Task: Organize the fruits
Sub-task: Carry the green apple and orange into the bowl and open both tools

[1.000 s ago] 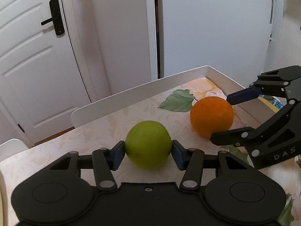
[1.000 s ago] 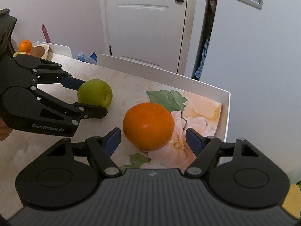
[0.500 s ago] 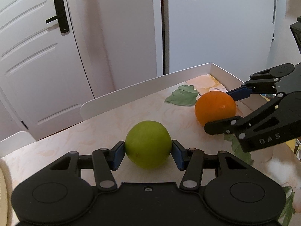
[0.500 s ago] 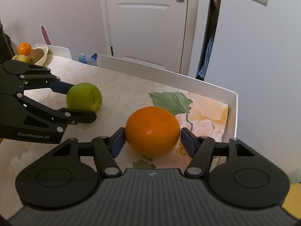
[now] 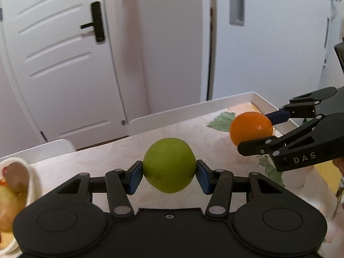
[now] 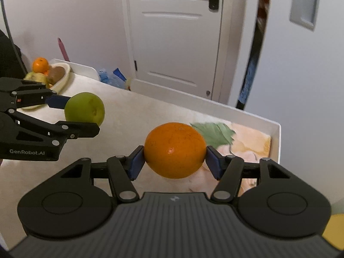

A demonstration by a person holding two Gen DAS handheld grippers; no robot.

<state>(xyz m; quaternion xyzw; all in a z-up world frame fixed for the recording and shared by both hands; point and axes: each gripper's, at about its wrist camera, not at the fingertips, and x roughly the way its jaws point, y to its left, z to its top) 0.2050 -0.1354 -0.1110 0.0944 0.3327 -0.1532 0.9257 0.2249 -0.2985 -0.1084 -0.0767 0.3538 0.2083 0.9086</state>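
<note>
- The green apple (image 5: 169,165) sits between the blue pads (image 5: 135,178) of the left claw (image 5: 169,177), gripped on both sides and held clear of the surface (image 5: 120,157).
- The orange (image 6: 174,150) is to the right of the green apple, clamped in the right claw (image 6: 175,162), whose jaws are closing, both pads pressed against its skin; it too hangs above the surface.
- Beyond the orange, the surface's cloth shows a printed green leaf (image 6: 215,132) and pale flowers, bounded by a white raised rim (image 6: 276,142).
- Far to the left of the green apple, a cream bowl (image 6: 62,78) holds a small orange, a kiwi and yellowish fruit.
- Behind the green apple stands a white door (image 5: 60,64) with a black handle (image 5: 95,22).
</note>
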